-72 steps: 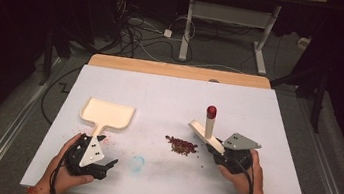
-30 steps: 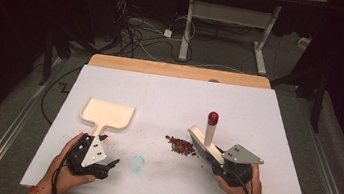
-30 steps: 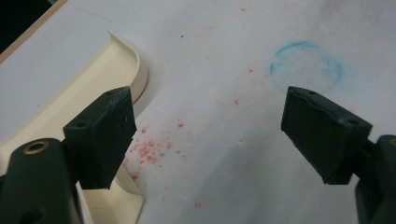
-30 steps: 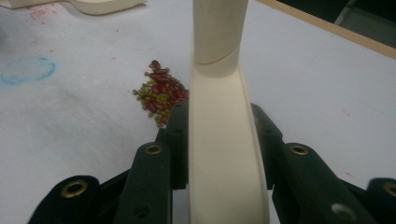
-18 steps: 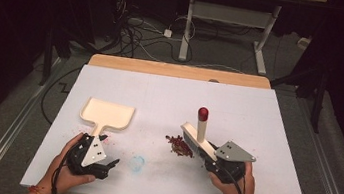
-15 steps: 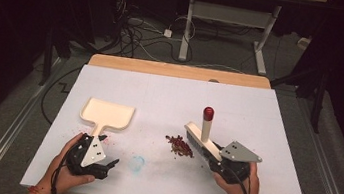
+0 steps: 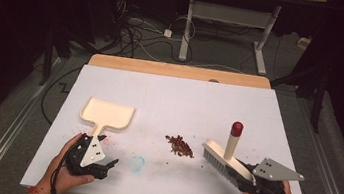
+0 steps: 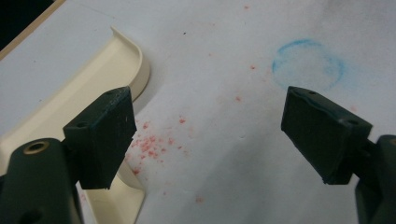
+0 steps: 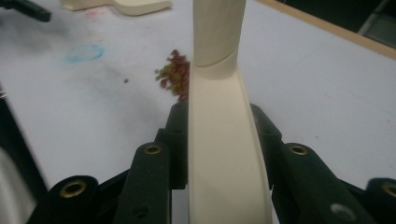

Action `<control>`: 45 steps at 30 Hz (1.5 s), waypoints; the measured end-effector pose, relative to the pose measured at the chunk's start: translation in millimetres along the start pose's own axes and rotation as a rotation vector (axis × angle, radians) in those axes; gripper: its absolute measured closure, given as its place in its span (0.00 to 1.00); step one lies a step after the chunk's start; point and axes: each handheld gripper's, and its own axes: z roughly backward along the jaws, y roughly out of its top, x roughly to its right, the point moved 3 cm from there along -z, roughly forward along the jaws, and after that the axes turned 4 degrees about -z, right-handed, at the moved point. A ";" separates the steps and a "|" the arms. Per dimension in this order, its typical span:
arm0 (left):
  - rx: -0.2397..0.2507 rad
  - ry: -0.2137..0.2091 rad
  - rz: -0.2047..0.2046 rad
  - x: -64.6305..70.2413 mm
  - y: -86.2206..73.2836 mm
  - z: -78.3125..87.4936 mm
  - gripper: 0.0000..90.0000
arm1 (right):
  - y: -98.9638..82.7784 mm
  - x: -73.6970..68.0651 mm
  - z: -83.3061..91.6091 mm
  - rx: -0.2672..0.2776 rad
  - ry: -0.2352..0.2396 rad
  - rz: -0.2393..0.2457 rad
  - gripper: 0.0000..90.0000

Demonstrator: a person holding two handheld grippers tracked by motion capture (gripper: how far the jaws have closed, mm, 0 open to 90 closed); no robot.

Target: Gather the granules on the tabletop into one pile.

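A cream dustpan (image 7: 107, 113) lies flat at the table's left, its handle (image 8: 65, 107) pointing toward the near edge. My left gripper (image 7: 110, 162) rests just right of that handle, open (image 8: 208, 135) with bare table between its jaws. A small pile of reddish crumbs (image 7: 179, 146) sits mid-table. My right gripper (image 7: 246, 175) is shut on the back of a cream hand brush (image 7: 221, 159), whose upright handle ends in a red tip (image 7: 237, 129). The bristle end stands just right of the pile. The brush back (image 9: 219, 154) runs between the jaws toward the crumbs (image 9: 175, 74).
A faint blue ring (image 7: 137, 163) is drawn on the white table cover (image 7: 179, 103) between the grippers, with red specks (image 8: 149, 144) near the dustpan handle. The wooden table edge (image 7: 178, 70) lies at the far side; cables and desk legs stand on the floor beyond.
My right gripper has carried the brush to the right and a little nearer the front edge, away from the crumb pile. The left gripper and the dustpan have stayed put.
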 end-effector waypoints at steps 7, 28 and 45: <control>-0.008 -0.008 -0.010 0.9 2.8 -3.0 0.19 | -8.9 -6.7 20.5 -0.035 0.082 0.027 0.76; -0.002 -0.014 -0.021 1.2 2.3 -2.2 0.19 | 11.2 -2.8 -44.5 -0.053 0.116 0.026 0.76; 0.010 0.019 0.004 -4.8 1.1 3.6 0.19 | 49.8 -36.3 -57.3 0.096 0.239 0.071 0.76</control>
